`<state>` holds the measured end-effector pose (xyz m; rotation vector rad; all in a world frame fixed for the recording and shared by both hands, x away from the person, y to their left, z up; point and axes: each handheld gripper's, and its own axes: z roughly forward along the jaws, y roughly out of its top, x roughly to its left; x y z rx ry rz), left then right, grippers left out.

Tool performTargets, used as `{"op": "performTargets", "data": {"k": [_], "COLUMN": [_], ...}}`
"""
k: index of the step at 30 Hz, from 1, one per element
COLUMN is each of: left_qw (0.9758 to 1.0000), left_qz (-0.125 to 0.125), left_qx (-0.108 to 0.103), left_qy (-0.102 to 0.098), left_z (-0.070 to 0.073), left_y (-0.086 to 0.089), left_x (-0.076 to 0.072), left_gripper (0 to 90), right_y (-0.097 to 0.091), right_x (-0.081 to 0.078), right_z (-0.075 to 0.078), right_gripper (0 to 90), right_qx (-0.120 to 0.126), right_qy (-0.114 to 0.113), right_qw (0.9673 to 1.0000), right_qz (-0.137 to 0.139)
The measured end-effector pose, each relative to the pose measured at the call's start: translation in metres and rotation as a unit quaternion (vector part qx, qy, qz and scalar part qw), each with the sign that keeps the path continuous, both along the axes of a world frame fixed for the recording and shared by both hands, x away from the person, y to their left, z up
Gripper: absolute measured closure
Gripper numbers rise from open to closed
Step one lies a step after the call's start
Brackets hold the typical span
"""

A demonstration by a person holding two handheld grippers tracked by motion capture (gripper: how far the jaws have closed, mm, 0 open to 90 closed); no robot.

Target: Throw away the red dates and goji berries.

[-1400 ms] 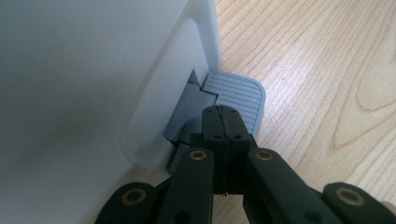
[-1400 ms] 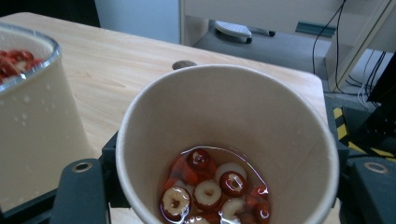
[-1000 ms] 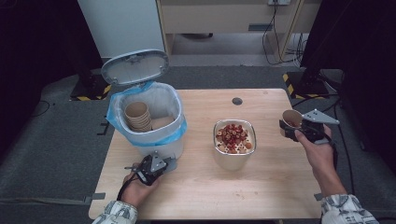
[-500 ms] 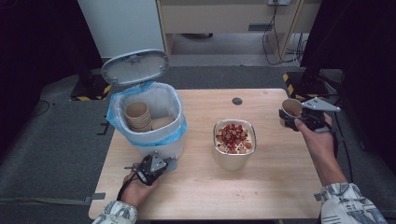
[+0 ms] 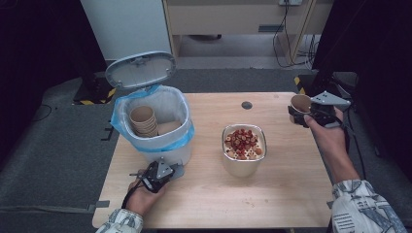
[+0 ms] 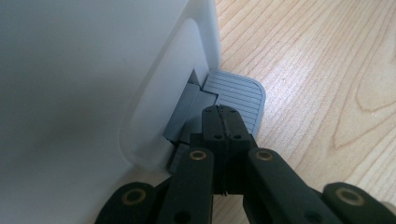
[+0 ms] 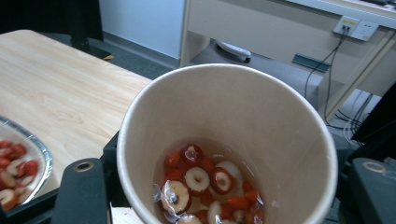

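My right gripper [image 5: 302, 116] is clamped on a paper cup [image 5: 300, 103] — I hold it above the far right corner of the desk [image 5: 272, 194], close to the edge. In the right gripper view the cup [image 7: 226, 140] stands upright between my black jaws, and its bottom holds red and white dried fruit slices [image 7: 201, 182] with some clear wrapping among them. To its left in that view lies the rim of the metal container [image 7: 28, 154], also with slices in it.

From above, that metal container [image 5: 244, 165] sits near the middle of the desk, full of the same red and pale pieces, well apart from the cup I hold.

My left gripper [image 5: 158, 175] has its jaws pressed together with nothing between them. It rests low at the near left of the desk, just in front of the white pedal bin [image 5: 167, 109]. In the left gripper view the closed tips [image 6: 224, 123] lie on the grey ribbed pedal [image 6: 238, 95] at the foot of the bin's white wall [image 6: 93, 70].

The bin's lid [image 5: 141, 69] stands raised, tilted back. Inside, within a blue liner [image 5: 121, 119], a stack of paper cups [image 5: 143, 121] leans at the left, and another cup lies beside it.
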<state>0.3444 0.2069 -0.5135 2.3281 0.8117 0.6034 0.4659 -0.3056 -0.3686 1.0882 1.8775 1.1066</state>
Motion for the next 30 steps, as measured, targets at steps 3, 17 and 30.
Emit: {"op": "performTargets", "data": {"k": [3, 17, 30], "left_qw": [1.0000, 1.0000, 1.0000], "left_qz": [0.001, 0.000, 0.001], "left_qx": [-0.002, 0.000, -0.002], "left_qy": [0.000, 0.000, 0.000], "left_z": [0.000, 0.000, 0.000], "left_y": [0.000, 0.000, 0.000], "left_x": [0.000, 0.000, 0.000], "left_gripper": [89.7, 89.7, 89.7], "right_y": [0.000, 0.019, 0.029], "right_x": [0.003, 0.010, 0.016], "right_z": [0.004, 0.021, 0.031], "right_gripper": [30.8, 30.7, 30.7], "right_qx": [0.002, -0.006, -0.014], "right_qy": [-0.001, -0.014, -0.019], "right_qw": [1.0000, 0.9996, 0.9994], "right_qz": [-0.005, 0.022, 0.026]}}
